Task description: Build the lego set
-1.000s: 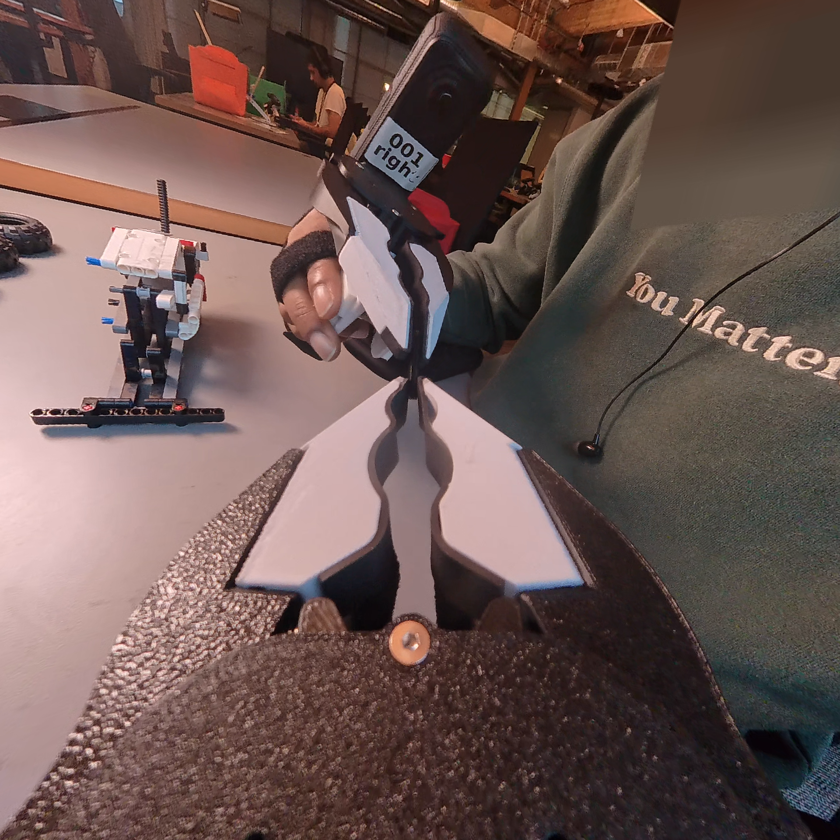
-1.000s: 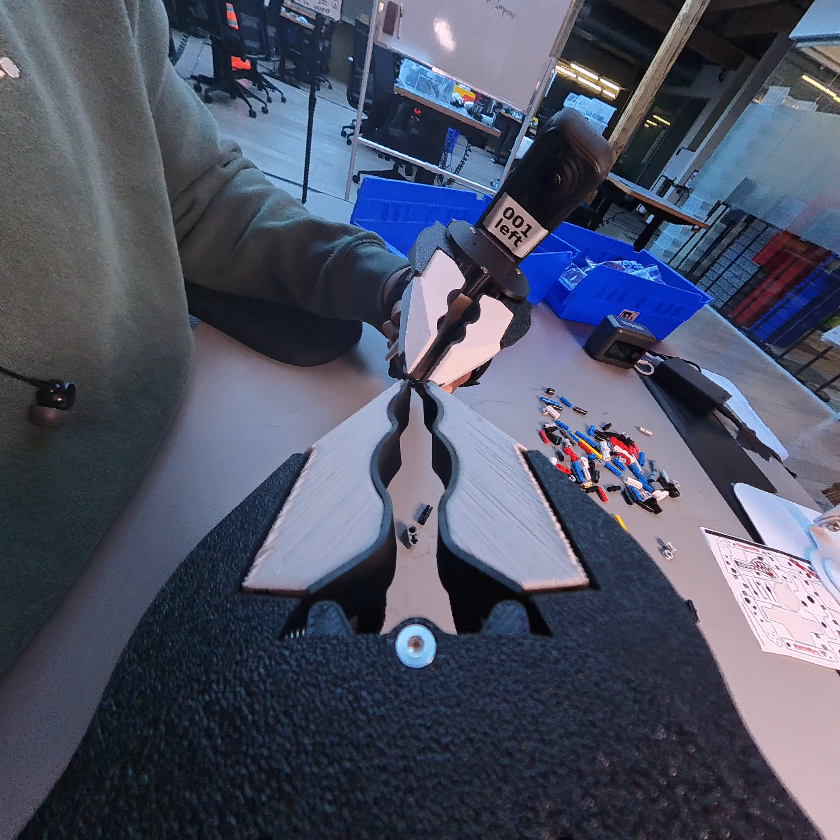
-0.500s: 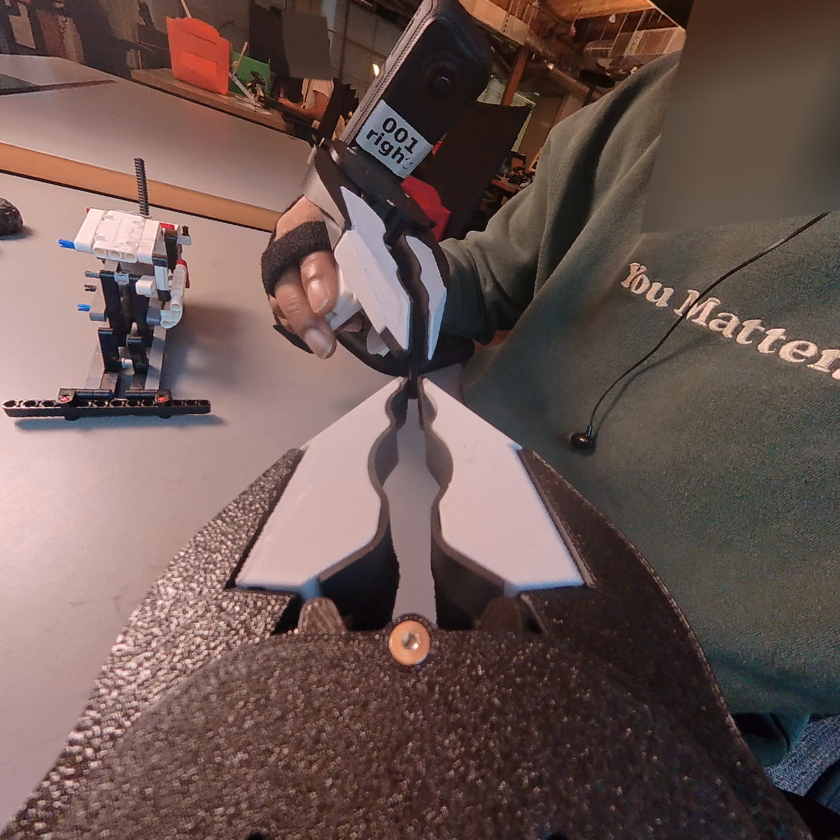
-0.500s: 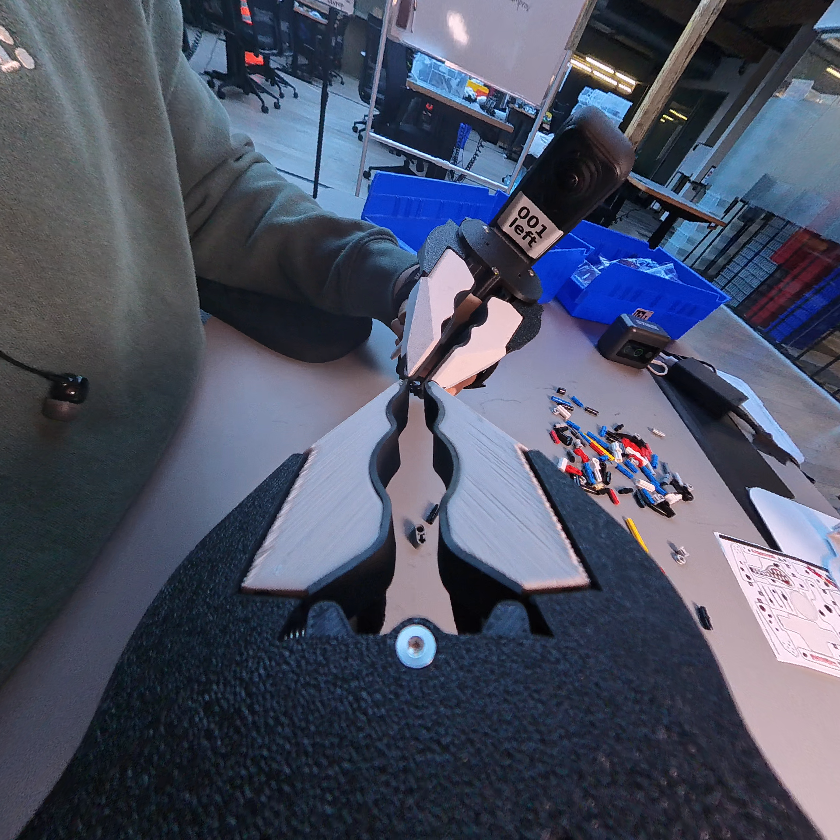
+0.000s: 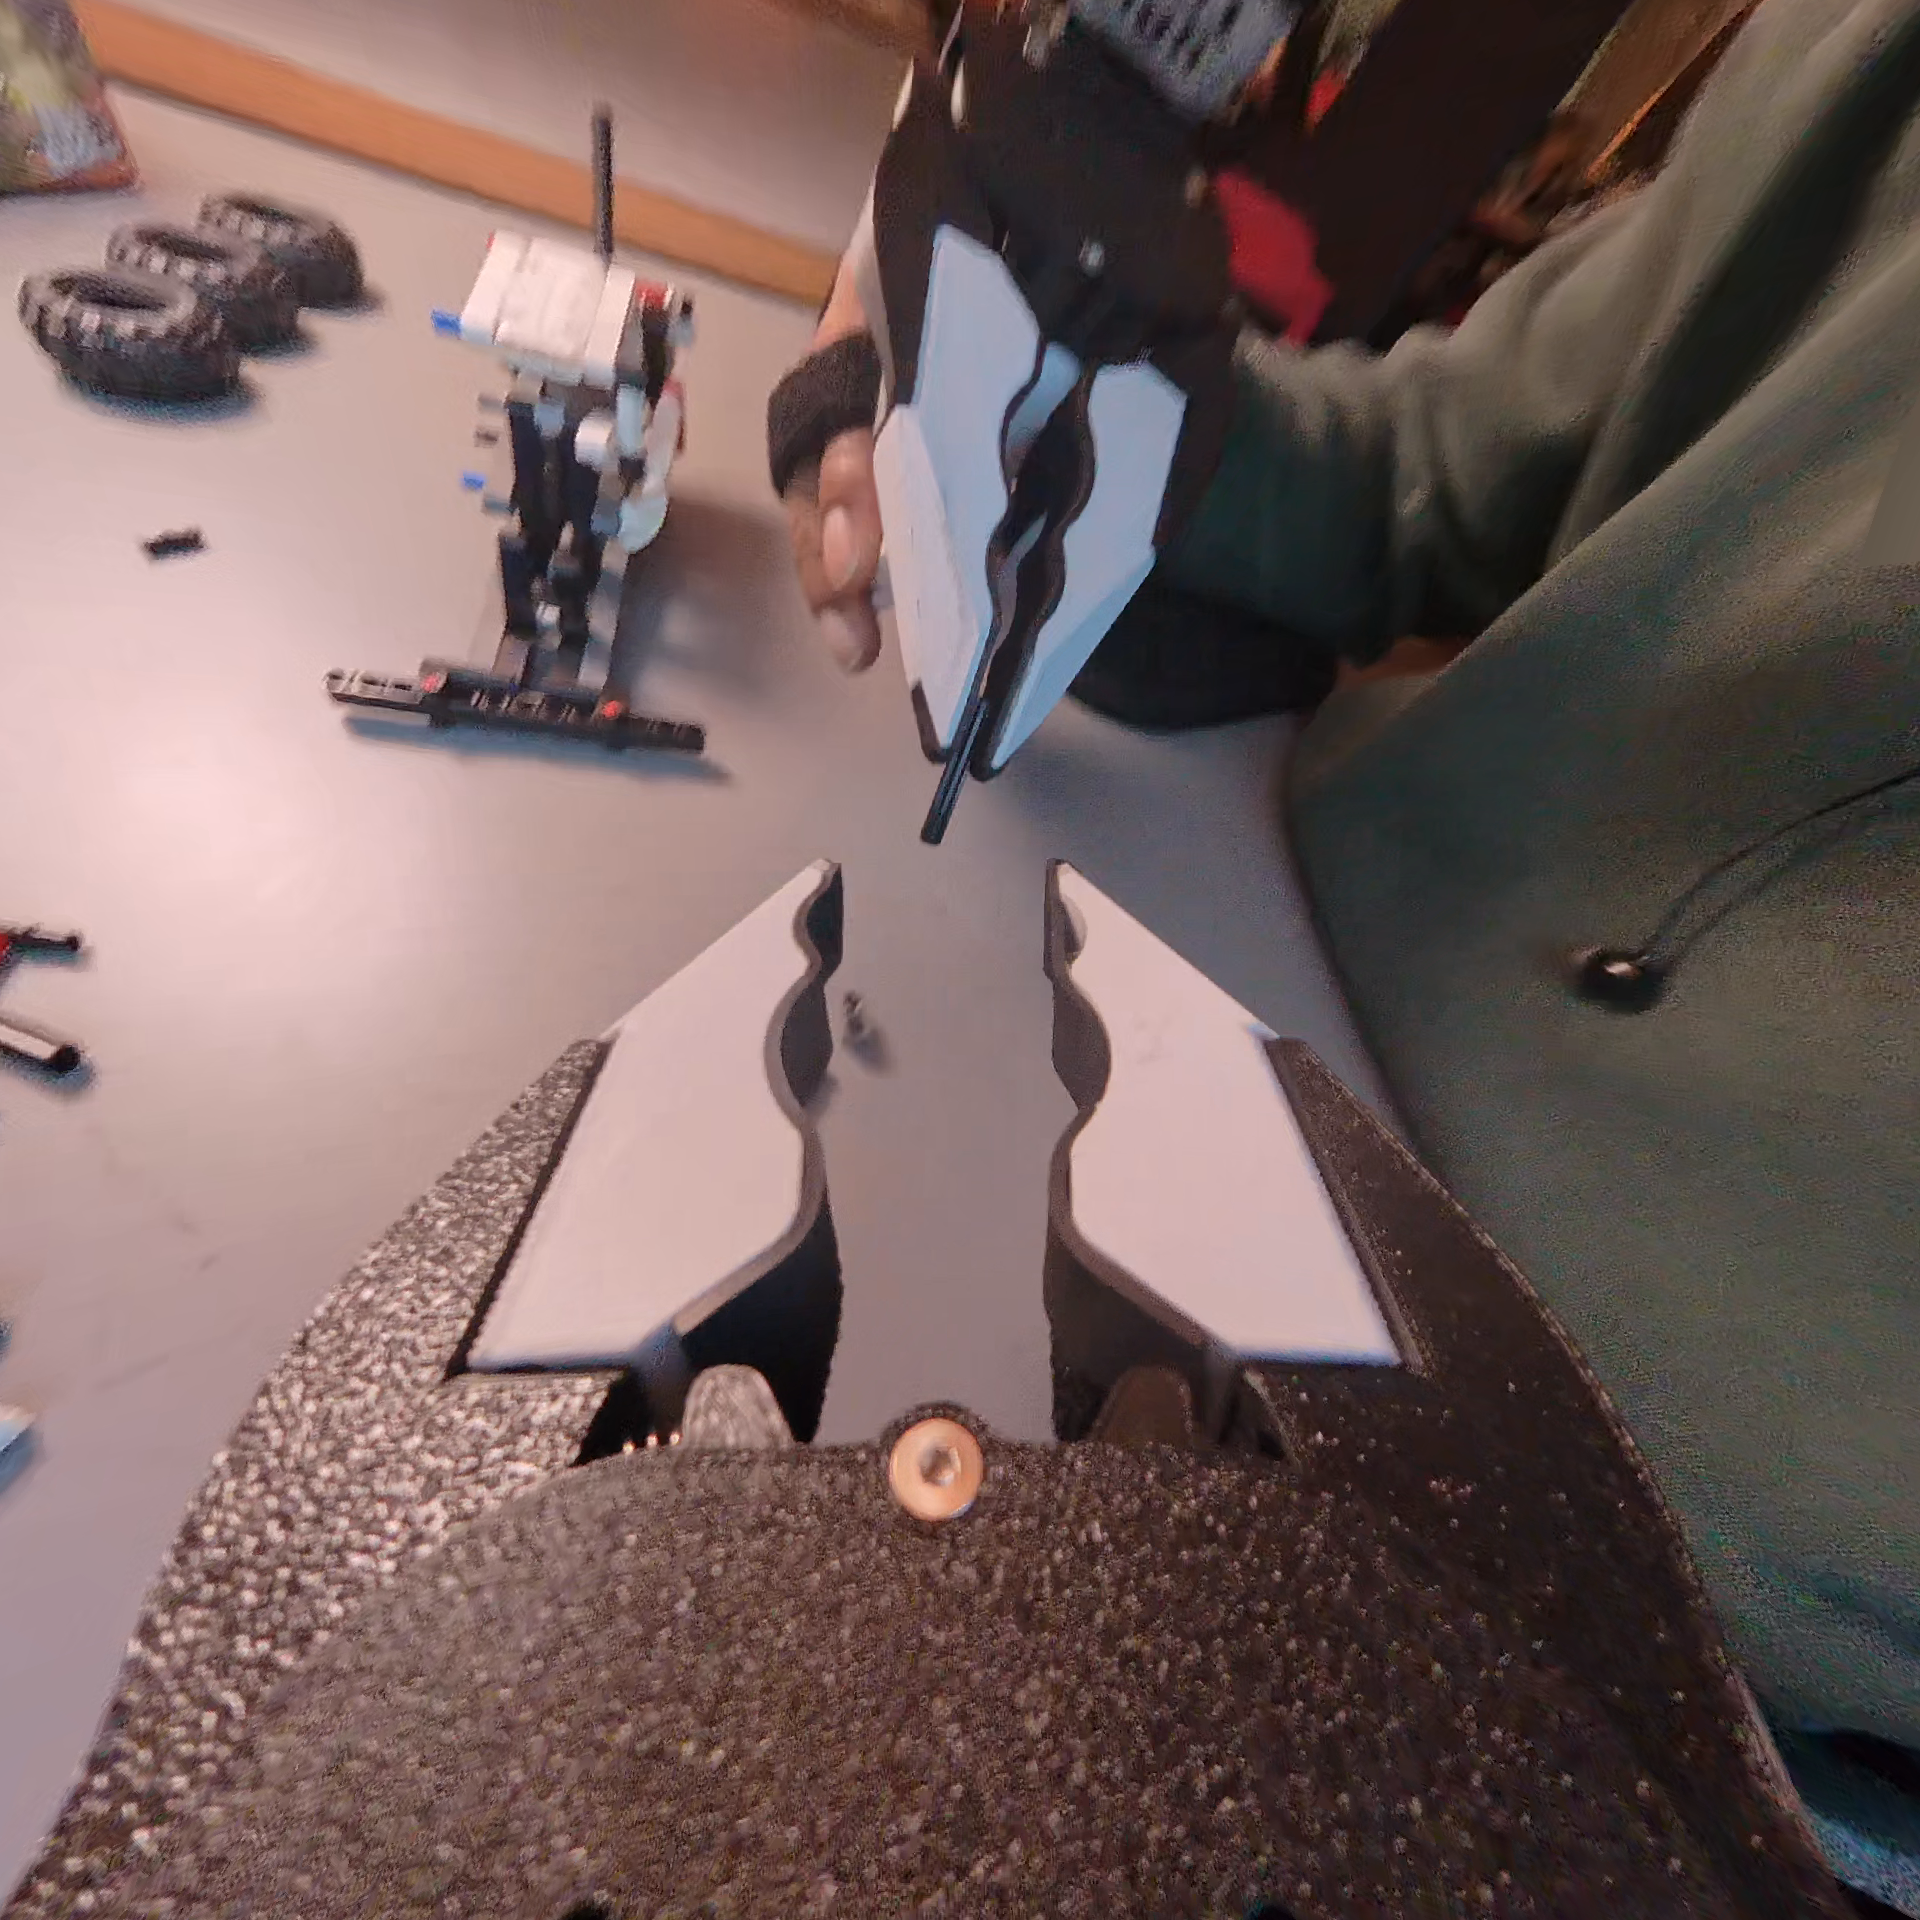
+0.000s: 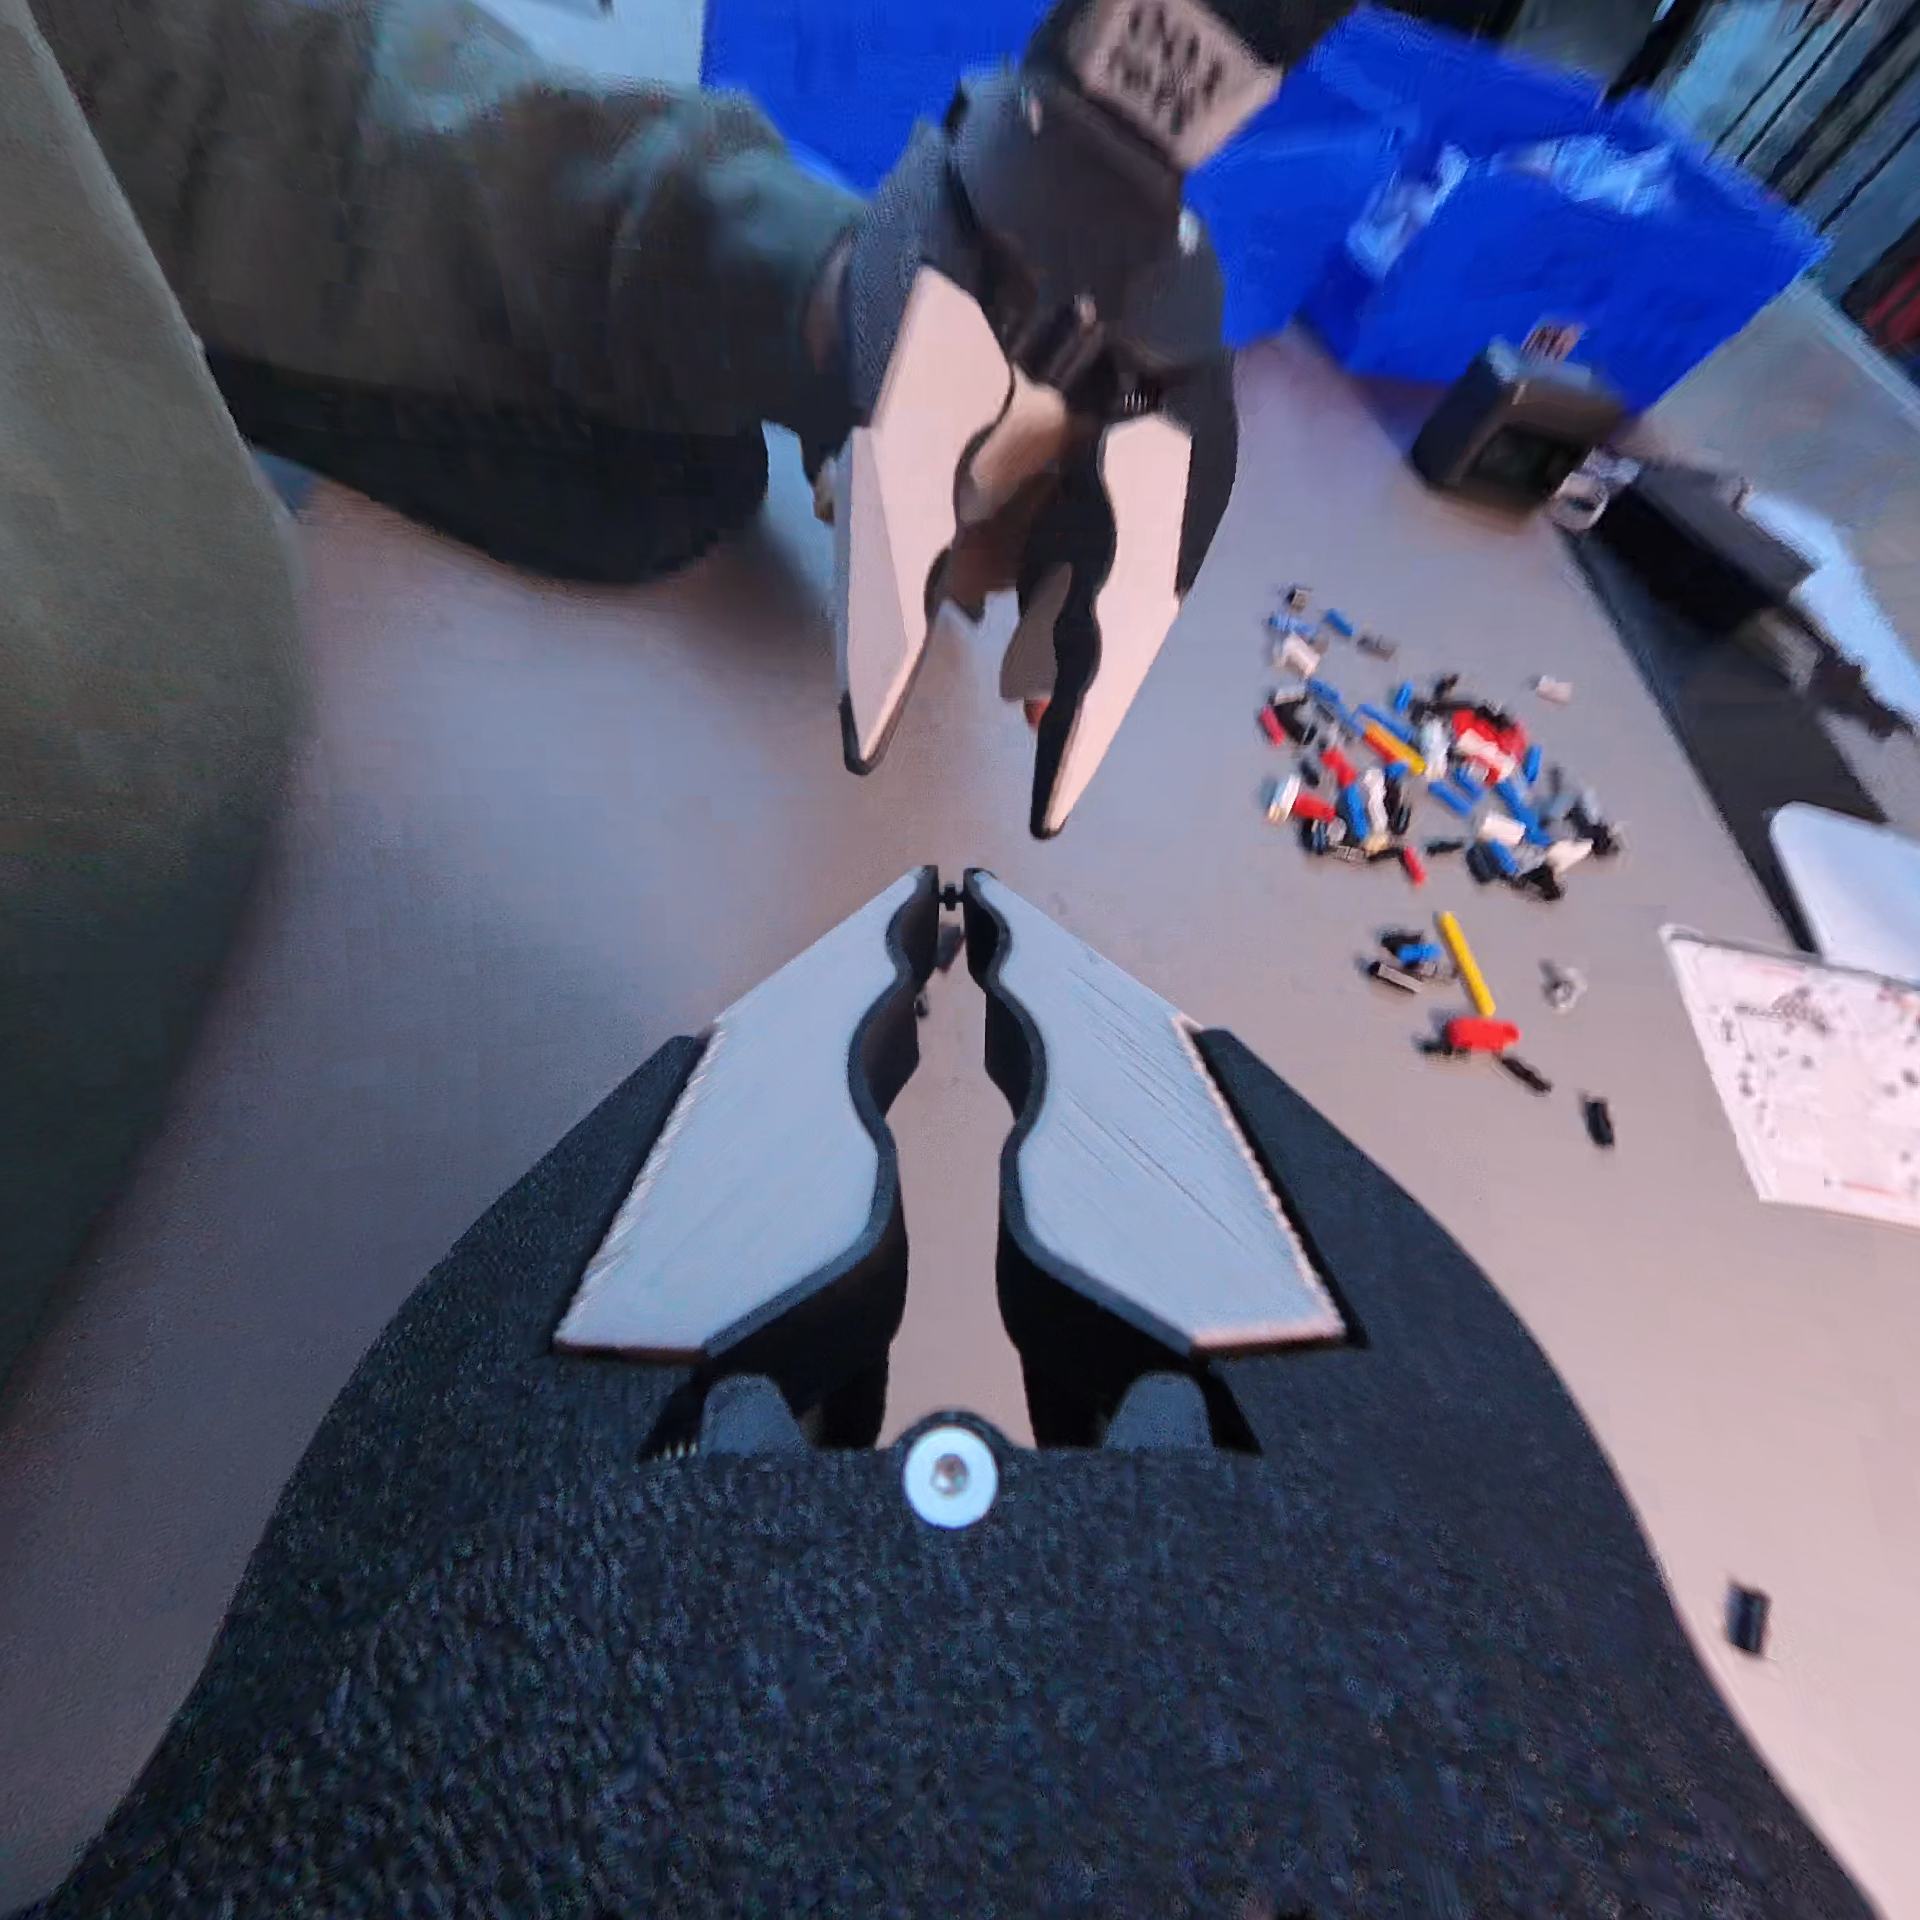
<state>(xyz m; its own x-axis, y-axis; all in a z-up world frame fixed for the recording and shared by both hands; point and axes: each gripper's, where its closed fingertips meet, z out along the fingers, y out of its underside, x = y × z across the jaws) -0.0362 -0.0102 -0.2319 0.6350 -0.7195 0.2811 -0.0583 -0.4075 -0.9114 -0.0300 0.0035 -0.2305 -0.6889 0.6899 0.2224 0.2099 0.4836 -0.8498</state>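
Note:
My left gripper (image 5: 943,871) is open and empty, just above the grey table (image 5: 312,1039). It also shows in the right wrist view (image 6: 951,798), jaws spread. My right gripper (image 6: 949,881) is shut on a thin black lego axle (image 6: 949,898). In the left wrist view the right gripper (image 5: 964,764) hangs in front of my left one, with the axle (image 5: 943,805) sticking out below its tips. The part-built black and white lego model (image 5: 577,436) stands at the far left. A heap of small coloured lego pieces (image 6: 1434,774) lies to the right.
Three black tyres (image 5: 166,301) lie behind the model. A small black piece (image 5: 857,1013) lies between my left fingers. An instruction sheet (image 6: 1818,1101), blue bins (image 6: 1507,208) and a black device (image 6: 1507,431) are at the right. The person's green sweater (image 5: 1610,831) is close. Both grippers' tips are close together, under 4 cm apart.
My left gripper has opened and let go of the black axle. The two grippers have pulled apart and tilted down toward the table; the right one keeps the axle.

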